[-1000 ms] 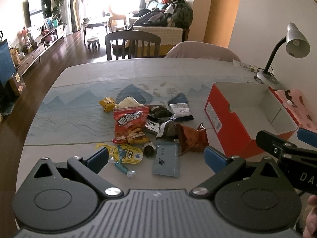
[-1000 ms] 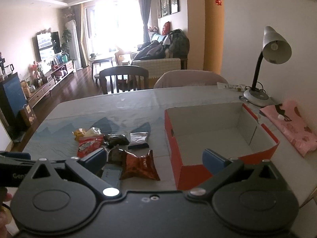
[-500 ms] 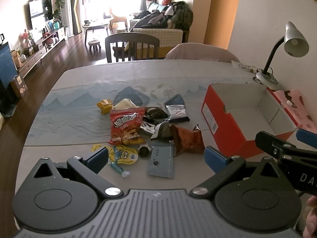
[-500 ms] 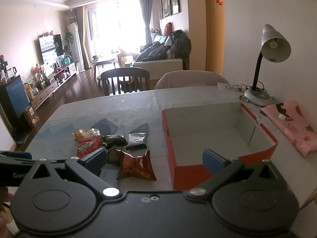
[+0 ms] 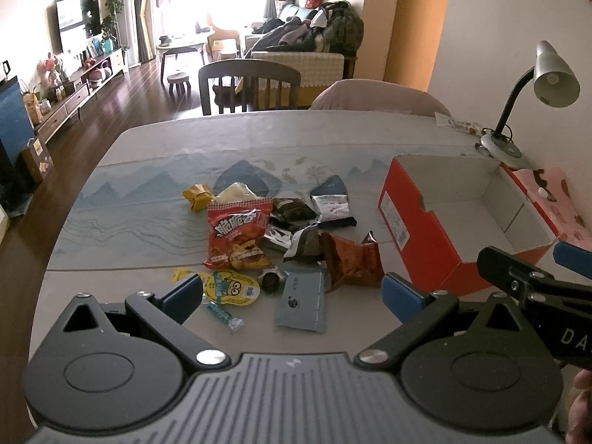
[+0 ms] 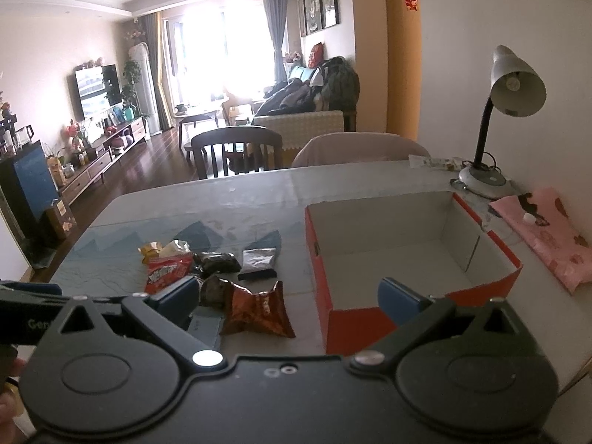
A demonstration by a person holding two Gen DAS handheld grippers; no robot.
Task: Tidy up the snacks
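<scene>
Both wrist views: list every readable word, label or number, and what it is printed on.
"DA": right gripper's body, cut off by the frame edge.
"Gen": left gripper's body, partly hidden.
Red snack bag: large white characters, too stylized to read.
White label on red box: too small.
Grey packet: too blurred.

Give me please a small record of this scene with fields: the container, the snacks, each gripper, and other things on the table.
container: red box, open, white inside, nothing in it
snacks: loose pile on the table, left of the box
largest snack: red chip bag
snack nearest the box: brown crinkled bag
flat snack in front: grey-blue pouch
left gripper: open, holds nothing, above the near edge of the pile
right gripper: open, holds nothing, near the box front
other things: desk lamp, pink cloth
</scene>
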